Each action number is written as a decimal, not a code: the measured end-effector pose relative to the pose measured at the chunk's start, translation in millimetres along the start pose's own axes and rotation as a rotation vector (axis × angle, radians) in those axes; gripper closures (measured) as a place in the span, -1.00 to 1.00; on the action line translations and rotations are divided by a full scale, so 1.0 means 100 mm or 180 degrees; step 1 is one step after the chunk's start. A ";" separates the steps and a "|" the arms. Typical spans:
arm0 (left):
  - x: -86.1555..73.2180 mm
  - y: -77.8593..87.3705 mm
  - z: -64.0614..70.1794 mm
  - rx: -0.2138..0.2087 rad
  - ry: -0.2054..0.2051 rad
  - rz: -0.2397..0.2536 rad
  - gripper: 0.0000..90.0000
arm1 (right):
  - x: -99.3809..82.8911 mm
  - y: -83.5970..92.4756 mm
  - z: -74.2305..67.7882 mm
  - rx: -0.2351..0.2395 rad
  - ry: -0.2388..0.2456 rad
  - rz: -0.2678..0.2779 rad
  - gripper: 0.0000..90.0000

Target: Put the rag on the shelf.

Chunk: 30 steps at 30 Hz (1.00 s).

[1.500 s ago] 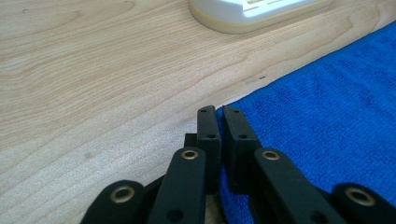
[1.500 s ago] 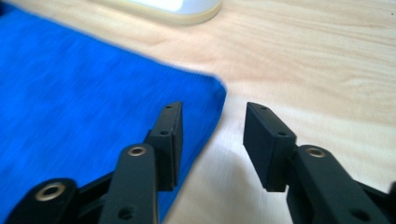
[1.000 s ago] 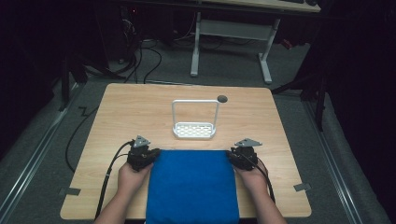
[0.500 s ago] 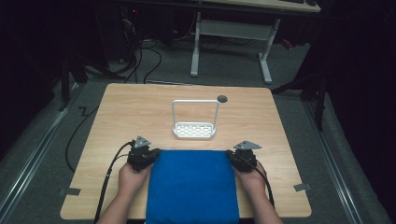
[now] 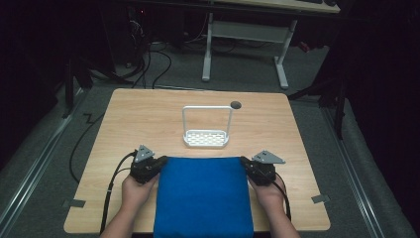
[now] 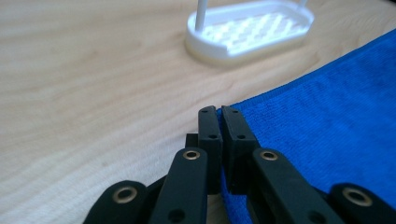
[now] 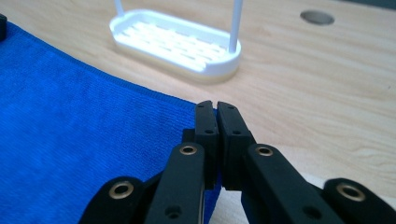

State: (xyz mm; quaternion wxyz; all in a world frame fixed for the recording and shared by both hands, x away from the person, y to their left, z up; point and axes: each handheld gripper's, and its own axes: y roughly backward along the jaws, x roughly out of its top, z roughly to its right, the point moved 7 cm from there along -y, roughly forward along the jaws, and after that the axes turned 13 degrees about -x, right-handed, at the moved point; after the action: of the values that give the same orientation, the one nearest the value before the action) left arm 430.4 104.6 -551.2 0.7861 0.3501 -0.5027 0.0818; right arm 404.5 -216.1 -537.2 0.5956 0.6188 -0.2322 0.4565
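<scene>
High view shows the left tongs (image 5: 159,162) and right tongs (image 5: 246,163) each pinching a far corner of the blue cloth (image 5: 203,196) on the worktop (image 5: 148,119).

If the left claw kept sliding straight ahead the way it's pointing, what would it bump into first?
Probably the white rack: the left claw, shut on the blue towel corner, points over bare tabletop toward the rack's near left end, though it might just slip past.

White rack (image 5: 206,130) just beyond blue towel (image 5: 203,196) blocks centre; bare table (image 5: 133,114) either side.
</scene>
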 end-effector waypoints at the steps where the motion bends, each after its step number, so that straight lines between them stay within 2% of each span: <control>1: 0.00 0.00 0.00 0.0000 0.0000 0.0000 0.94 | 0.00 0.00 0.00 0.0000 0.0000 0.0000 0.96; 3: 0.08 0.11 0.06 0.0002 -0.0054 0.0167 0.94 | 0.06 0.07 -0.01 0.0043 -0.0076 0.0101 0.96; 5: 0.10 0.14 0.08 0.0007 -0.0083 0.0217 0.94 | 0.09 0.11 -0.02 0.0044 -0.0071 0.0160 0.97; 6: 0.14 0.20 0.12 0.0020 -0.0132 0.0295 0.94 | 0.11 0.13 -0.03 0.0055 -0.0072 0.0200 0.97; 7: 0.14 0.20 0.12 0.0020 -0.0132 0.0295 0.94 | 0.11 0.13 -0.03 0.0055 -0.0072 0.0200 0.97; 8: 0.19 0.25 0.16 0.0002 -0.0156 0.0370 0.94 | 0.15 0.17 -0.05 0.0073 -0.0093 0.0273 0.97; 16: 0.34 0.39 0.32 -0.0024 -0.0279 0.0581 0.94 | 0.31 0.36 -0.07 0.0092 -0.0117 0.0524 0.97; 18: 0.41 0.45 0.39 -0.0032 -0.0347 0.0669 0.94 | 0.35 0.42 -0.08 0.0103 -0.0146 0.0586 0.97; 30: 0.64 0.70 0.65 -0.0063 -0.0562 0.0975 0.94 | 0.60 0.75 -0.13 0.0159 -0.0126 0.0950 0.97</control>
State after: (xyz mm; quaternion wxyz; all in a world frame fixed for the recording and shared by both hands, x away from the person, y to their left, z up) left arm 379.9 101.4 -447.7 0.7207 0.2676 -0.6180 0.1646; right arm 367.1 -202.2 -449.6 0.5009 0.6010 -0.3218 0.5333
